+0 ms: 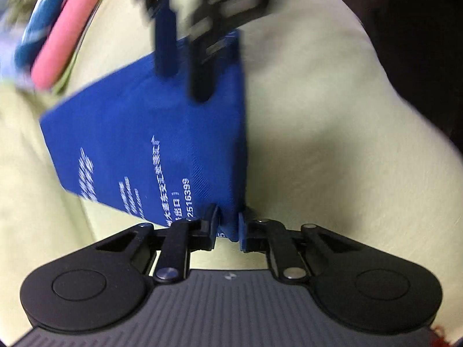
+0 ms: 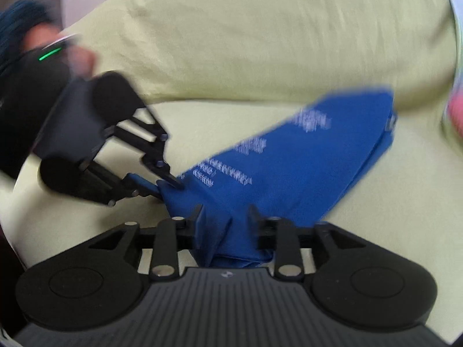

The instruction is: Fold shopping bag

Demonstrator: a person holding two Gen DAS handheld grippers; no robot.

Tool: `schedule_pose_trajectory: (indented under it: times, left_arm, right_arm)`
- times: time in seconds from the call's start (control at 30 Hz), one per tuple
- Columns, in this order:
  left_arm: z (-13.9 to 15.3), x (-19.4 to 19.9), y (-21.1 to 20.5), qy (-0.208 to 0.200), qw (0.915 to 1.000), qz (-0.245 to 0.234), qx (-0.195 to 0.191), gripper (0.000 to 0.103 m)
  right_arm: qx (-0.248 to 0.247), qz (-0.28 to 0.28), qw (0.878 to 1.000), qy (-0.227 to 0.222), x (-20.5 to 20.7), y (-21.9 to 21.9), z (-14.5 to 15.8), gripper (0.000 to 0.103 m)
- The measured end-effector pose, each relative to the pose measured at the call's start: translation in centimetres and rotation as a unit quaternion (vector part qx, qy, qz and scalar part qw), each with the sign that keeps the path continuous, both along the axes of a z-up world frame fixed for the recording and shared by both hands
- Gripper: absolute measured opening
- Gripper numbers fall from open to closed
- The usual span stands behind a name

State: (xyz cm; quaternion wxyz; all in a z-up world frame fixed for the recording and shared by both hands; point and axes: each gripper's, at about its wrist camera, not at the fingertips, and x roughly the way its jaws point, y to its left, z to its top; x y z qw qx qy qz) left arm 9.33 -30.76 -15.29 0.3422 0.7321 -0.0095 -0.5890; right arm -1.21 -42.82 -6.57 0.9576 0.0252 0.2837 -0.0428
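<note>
There is one shopping bag (image 1: 162, 133), blue with white print, folded flat into a narrow panel, and whether anything is inside it I cannot tell. It rests on a pale yellow-green cushioned seat (image 1: 332, 133), out on the seat's open middle with the backrest cushion (image 2: 275, 34) rising behind it. I count two grippers, both mine, and both are on this single bag. My left gripper (image 1: 228, 221) has its two fingers drawn close together, clamped on the near corner of the bag, the blue fabric pinched between the pads; in the right wrist view the same gripper comes in from the left side and bites the bag's pointed end. My right gripper (image 2: 225, 217) holds its fingers a little apart with a bunched fold of the bag filling the gap and pressing against both pads, so it grips the cloth too. From there the bag fans out away from me toward the right part of the seat. At the seat's far left edge, in the left wrist view, lie a pink band (image 1: 66, 37) and a blue-and-white striped band (image 1: 37, 26), one of each, blurred.
</note>
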Motion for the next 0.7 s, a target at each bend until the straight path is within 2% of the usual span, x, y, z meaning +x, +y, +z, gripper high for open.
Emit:
schedule_pose_trajectory:
  times: [0.07, 0.13, 0.2, 0.3, 0.33, 0.37, 0.43, 0.47, 0.53, 0.6, 0.7]
  left_arm:
    - [0.3, 0.7, -0.5, 0.021, 0.9997, 0.015, 0.006, 0.012]
    - [0.5, 1.1, -0.9, 0.034, 0.9991, 0.026, 0.009, 0.012]
    - [0.6, 1.4, -1.4, 0.042, 0.9985, 0.034, 0.010, 0.012]
    - [0.8, 1.8, -2.0, 0.055, 0.9974, 0.046, 0.009, 0.012]
    - [1.0, 2.0, -2.4, 0.062, 0.9967, 0.051, 0.008, 0.012]
    - [1.3, 2.3, -2.7, 0.069, 0.9960, 0.057, 0.006, 0.012]
    - [1.6, 2.7, -3.2, 0.085, 0.9937, 0.074, 0.003, 0.012]
    - [1.6, 2.7, -3.1, 0.089, 0.9927, 0.081, 0.000, 0.012]
    - [1.6, 2.5, -3.0, 0.094, 0.9914, 0.090, -0.006, 0.012]
    - [1.7, 2.4, -3.2, 0.103, 0.9888, 0.107, -0.015, 0.012]
    - [2.6, 1.8, -3.2, 0.132, 0.9808, 0.142, -0.023, 0.012]
  right_arm:
    - [-0.063, 0.038, 0.997, 0.000, -1.0, 1.8, 0.3, 0.029]
    - [-0.148, 0.082, 0.986, 0.010, -1.8, 3.8, -0.3, 0.031]
    - [-0.252, 0.112, 0.961, 0.025, -2.2, 5.8, -2.0, 0.031]
    - [-0.403, 0.130, 0.906, 0.022, -1.7, 7.4, -5.0, 0.030]
    - [-0.425, 0.133, 0.895, 0.018, -1.3, 7.5, -5.6, 0.030]
    - [-0.429, 0.138, 0.892, 0.011, -0.9, 7.3, -5.8, 0.027]
    - [-0.421, 0.150, 0.894, -0.001, -0.1, 6.6, -6.0, 0.023]
    - [-0.411, 0.158, 0.898, -0.002, 0.2, 6.2, -6.1, 0.014]
    - [-0.380, 0.166, 0.910, -0.007, 0.5, 5.1, -5.9, 0.013]
    - [-0.320, 0.165, 0.933, -0.005, 0.6, 3.8, -5.1, 0.012]
    - [-0.182, 0.155, 0.971, 0.013, 0.9, 0.8, -2.8, 0.012]
